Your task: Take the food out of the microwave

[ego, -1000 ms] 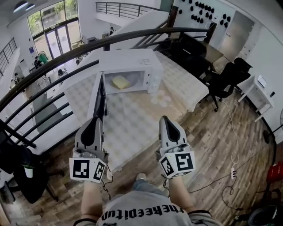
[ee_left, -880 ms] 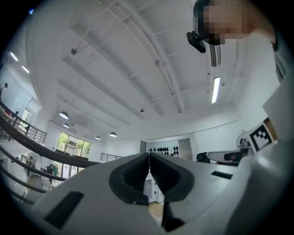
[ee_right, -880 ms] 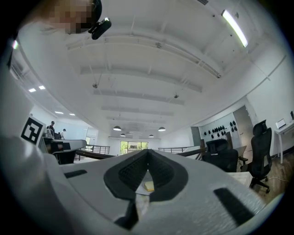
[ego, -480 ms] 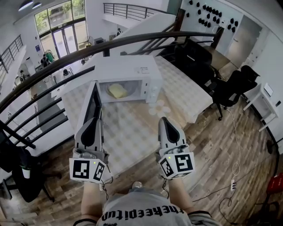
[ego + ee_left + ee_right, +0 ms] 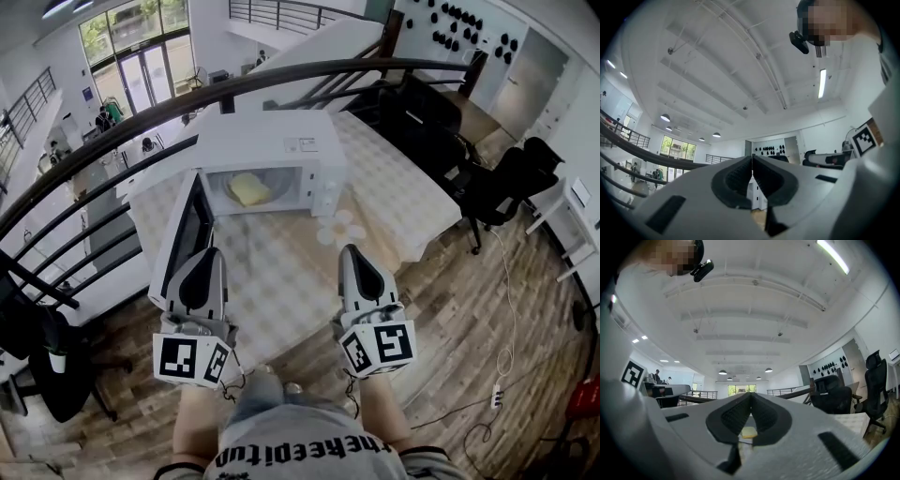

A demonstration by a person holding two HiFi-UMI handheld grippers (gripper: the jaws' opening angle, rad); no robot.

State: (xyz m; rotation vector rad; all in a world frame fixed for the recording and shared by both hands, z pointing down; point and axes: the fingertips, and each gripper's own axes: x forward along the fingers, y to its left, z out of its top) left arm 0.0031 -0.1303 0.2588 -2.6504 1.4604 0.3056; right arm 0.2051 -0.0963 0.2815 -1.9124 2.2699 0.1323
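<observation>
Food (image 5: 246,187): a flat yellow piece inside the microwave (image 5: 281,141), on the left part of its floor. Lies ahead of both grippers and well apart from them, farther back on the table (image 5: 281,291). Looks a bit longer one way than the other, but too small to tell which way.

Left gripper (image 5: 208,253): jaws closed, tips together, nothing between. Right gripper (image 5: 350,250): jaws closed too, holding nothing. Must open before any grab.

Sits a little closer to the left gripper's line than to the right one's. Shows up as a small yellow bit straight ahead in the right gripper view, though.

Door (image 5: 185,230) of the microwave wide open, swung out toward the person, just ahead of the left gripper. Could bump that gripper on the way in. More room on the right side: only a small white flower-shaped thing (image 5: 342,228) flat on the table, between the right gripper and the microwave. Easy to pass over.

Dark railing (image 5: 394,64) behind the table and black chair (image 5: 497,183) off to the right, both out of the way.
</observation>
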